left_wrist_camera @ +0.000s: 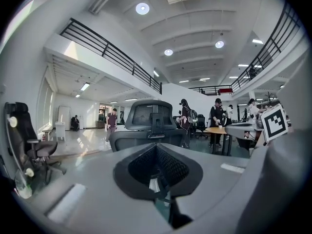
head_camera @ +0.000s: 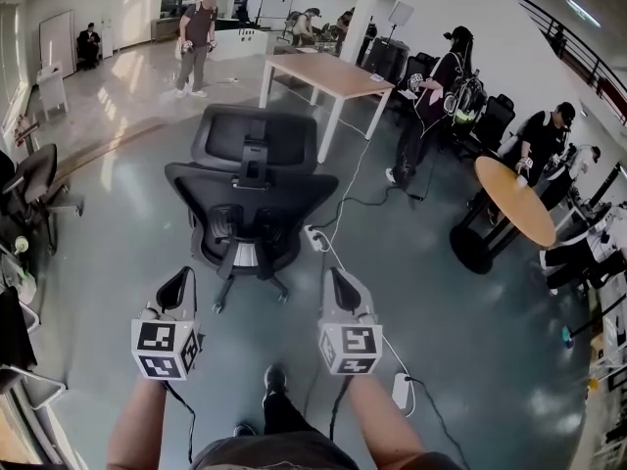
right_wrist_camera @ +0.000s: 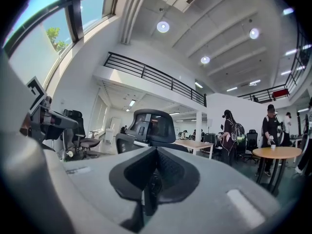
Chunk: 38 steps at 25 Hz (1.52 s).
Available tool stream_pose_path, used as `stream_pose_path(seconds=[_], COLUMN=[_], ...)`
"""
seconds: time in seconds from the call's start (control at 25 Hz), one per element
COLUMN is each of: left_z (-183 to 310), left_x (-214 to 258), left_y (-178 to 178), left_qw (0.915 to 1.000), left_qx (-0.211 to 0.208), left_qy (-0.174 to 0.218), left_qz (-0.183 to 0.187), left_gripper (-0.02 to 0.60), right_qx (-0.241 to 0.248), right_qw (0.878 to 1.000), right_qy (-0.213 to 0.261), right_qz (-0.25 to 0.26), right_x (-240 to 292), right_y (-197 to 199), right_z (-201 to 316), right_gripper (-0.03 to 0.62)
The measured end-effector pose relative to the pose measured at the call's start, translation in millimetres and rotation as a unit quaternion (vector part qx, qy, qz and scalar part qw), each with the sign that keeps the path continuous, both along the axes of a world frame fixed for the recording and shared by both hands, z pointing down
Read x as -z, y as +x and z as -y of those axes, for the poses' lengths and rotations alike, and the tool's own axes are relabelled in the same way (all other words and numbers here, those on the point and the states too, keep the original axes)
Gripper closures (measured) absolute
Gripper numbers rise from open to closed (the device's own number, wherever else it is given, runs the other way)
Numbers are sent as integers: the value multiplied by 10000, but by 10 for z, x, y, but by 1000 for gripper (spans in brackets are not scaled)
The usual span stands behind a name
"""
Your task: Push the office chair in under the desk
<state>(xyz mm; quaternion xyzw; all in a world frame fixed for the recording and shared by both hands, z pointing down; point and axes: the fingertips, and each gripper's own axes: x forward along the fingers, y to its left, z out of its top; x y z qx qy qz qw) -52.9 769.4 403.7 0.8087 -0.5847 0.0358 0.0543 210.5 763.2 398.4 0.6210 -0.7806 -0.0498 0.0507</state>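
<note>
A black office chair (head_camera: 250, 199) with a headrest stands on the grey floor just ahead of me, its back turned toward me. Beyond it, apart from it, is a desk (head_camera: 328, 74) with a wooden top and white legs. My left gripper (head_camera: 179, 282) and right gripper (head_camera: 340, 284) hover side by side short of the chair's back, both shut and empty, touching nothing. The left gripper view shows the left gripper (left_wrist_camera: 157, 167) pointing at the chair back (left_wrist_camera: 148, 126). In the right gripper view the right gripper (right_wrist_camera: 155, 172) faces the chair (right_wrist_camera: 148, 128) with the desk (right_wrist_camera: 195, 144) behind it.
A white power strip (head_camera: 315, 238) and its cable lie on the floor by the chair's right side, and an adapter (head_camera: 402, 390) lies near my feet. A round wooden table (head_camera: 514, 199) stands at right with people around it. Another black chair (head_camera: 34, 184) is at left.
</note>
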Motion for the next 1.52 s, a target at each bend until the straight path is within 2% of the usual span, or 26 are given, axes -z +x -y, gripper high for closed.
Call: stream_pose_path(seconds=[0.24,0.52,0.76,1.0,1.16,1.28,1.36,1.52], left_z=[516,1268,1749,2078,2177,2217,2262,2382], left_x=[16,33,-55,-314,-389,-335,-299,-320], left_y=[5,30,125,20,-56,-88,-109,-230], left_qw=[9971,9956,9945,9879,9848,9807,9788,9714], left_qx=[272,475,575,893,1061,1023,920,846], left_qy=[257,280,132,34,-20,114,219,328], left_qz=[669,757,868,1266,1373,1661,1819,2192], left_gripper=[561,561,543,534,523,506,472,425], right_qx=[25,147,305,480,508,665,791,714], right_qw=[10000,9998,9989,9961,9945,9908,9875,9858], right_qy=[-27,61,52,118,206,213,160,99], right_qz=[86,-93,-364,-726,-892,-1160,-1357,-1518], right_x=[-67,-14,-60,-147,-170,-180,-202,-234], right_y=[84,182,245,265,258,185,147,159], right_z=[678,1530,2053,2364,2488,2511,2519,2561], right_gripper=[602,603,602,602,602,584,566,538])
